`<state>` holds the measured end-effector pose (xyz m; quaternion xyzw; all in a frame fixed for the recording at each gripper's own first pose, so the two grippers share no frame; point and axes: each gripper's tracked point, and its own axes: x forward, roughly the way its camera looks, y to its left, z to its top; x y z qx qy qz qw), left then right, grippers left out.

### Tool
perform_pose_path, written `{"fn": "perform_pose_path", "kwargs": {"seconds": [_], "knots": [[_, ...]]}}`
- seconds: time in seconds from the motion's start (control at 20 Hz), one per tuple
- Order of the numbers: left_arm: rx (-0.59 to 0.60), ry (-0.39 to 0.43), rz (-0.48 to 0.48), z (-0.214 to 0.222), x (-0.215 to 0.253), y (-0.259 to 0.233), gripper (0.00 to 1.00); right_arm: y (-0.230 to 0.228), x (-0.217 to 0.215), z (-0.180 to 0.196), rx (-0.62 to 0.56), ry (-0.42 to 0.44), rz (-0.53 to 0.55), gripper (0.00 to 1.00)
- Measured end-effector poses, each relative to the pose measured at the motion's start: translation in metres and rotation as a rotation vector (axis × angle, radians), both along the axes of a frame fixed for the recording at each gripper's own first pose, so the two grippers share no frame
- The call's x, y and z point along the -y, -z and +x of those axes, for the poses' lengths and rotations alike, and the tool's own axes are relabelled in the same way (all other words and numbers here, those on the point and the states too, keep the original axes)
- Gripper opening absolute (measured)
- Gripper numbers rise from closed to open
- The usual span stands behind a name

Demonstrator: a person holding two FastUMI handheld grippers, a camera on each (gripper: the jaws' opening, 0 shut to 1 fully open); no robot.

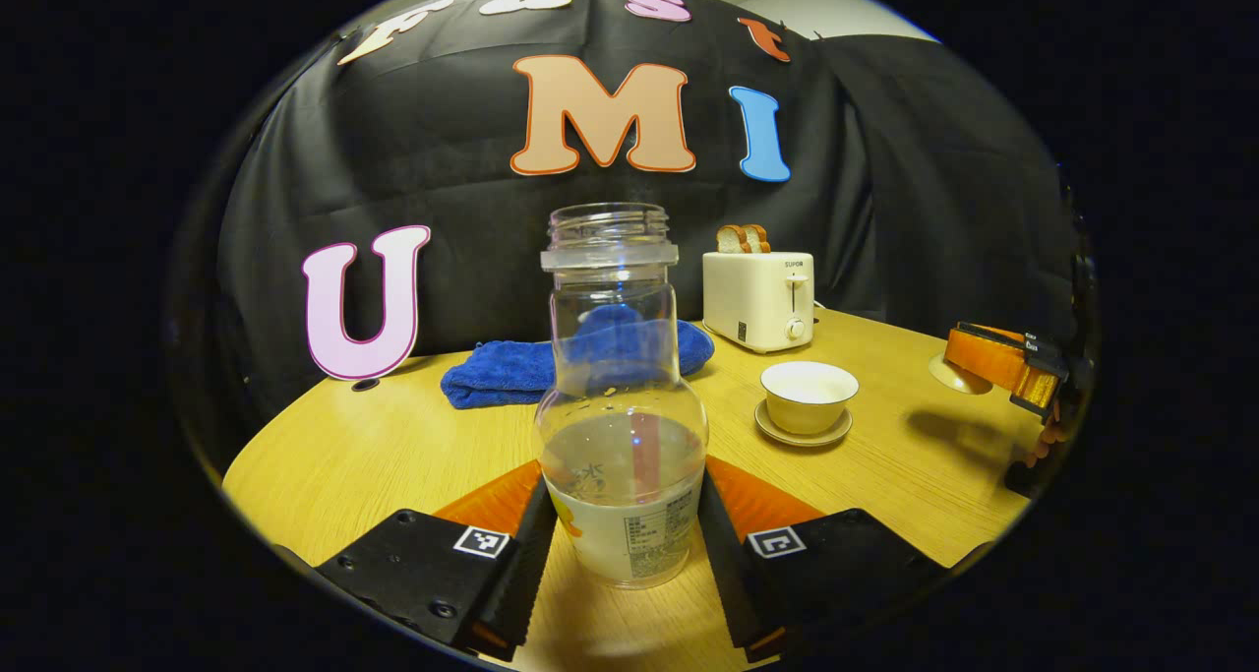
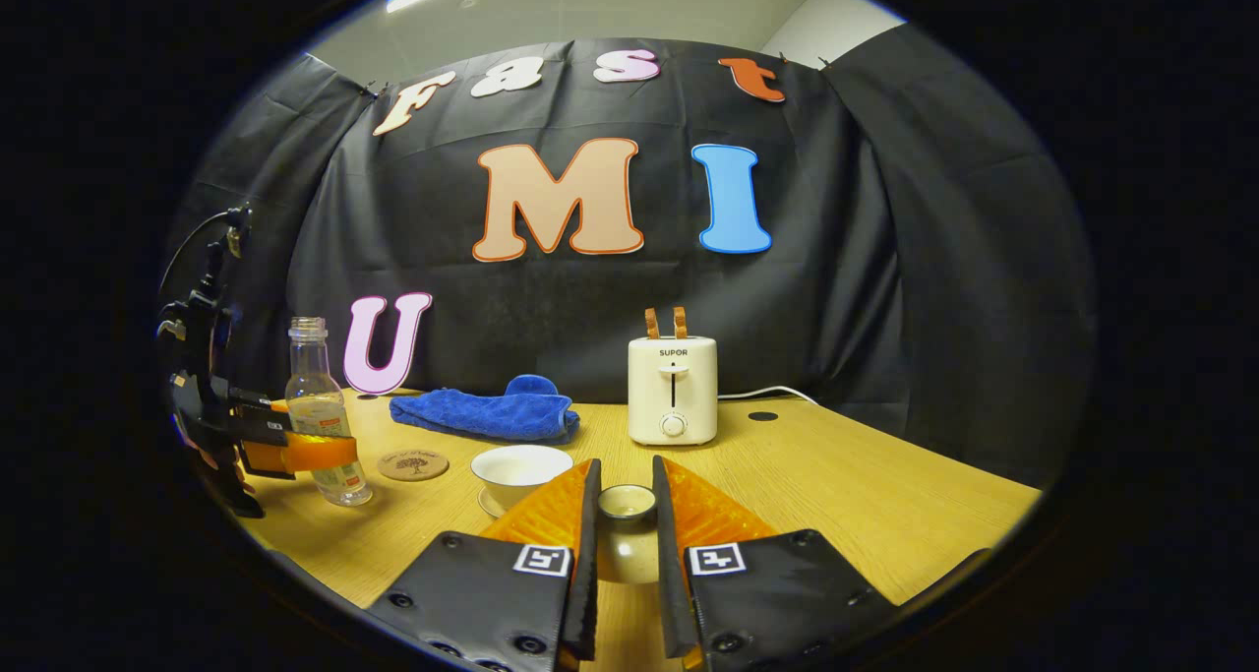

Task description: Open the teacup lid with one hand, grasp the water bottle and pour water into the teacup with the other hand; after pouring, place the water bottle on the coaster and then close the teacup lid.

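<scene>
The left tongs (image 1: 627,544) point forward and level, low over the bench (image 1: 393,456), their two fingers (image 1: 521,554) set either side of the lower body of the water bottle (image 1: 622,426) and pressing its sides. In the right gripper view the same left tongs (image 2: 295,451) show at about nine o'clock, reaching in sideways. The right tongs (image 2: 627,544) also point forward and level, their fingers (image 2: 587,544) drawn nearly together, clamped on the knob of the teacup lid (image 2: 627,515) from both sides. In the left gripper view the right tongs (image 1: 1013,367) appear at about three o'clock.
</scene>
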<state>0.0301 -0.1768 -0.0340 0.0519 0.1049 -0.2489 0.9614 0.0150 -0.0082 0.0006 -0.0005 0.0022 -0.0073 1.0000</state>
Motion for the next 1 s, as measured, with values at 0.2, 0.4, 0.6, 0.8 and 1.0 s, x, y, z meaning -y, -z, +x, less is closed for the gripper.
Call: {"fn": "perform_pose_path", "kwargs": {"seconds": [0.2, 0.4, 0.6, 0.8, 1.0], "knots": [[0.047, -0.02, 0.113, 0.008, 0.0, -0.001, 0.7, 0.0, 0.0, 0.0, -0.001, -0.001, 0.0, 0.29], [0.081, -0.042, 0.269, 0.016, -0.002, -0.004, 0.7, 0.0, 0.002, 0.0, -0.001, -0.001, 0.0, 0.29], [0.169, -0.034, 0.508, 0.032, -0.005, -0.016, 0.69, 0.0, 0.01, 0.002, -0.002, 0.013, 0.0, 0.29], [0.234, -0.007, 0.716, 0.049, -0.001, -0.024, 0.7, 0.0, 0.023, 0.002, -0.002, 0.039, -0.001, 0.29], [0.306, 0.058, 0.914, 0.066, 0.009, -0.025, 0.7, -0.001, 0.033, 0.002, -0.001, 0.068, -0.002, 0.29]]}}
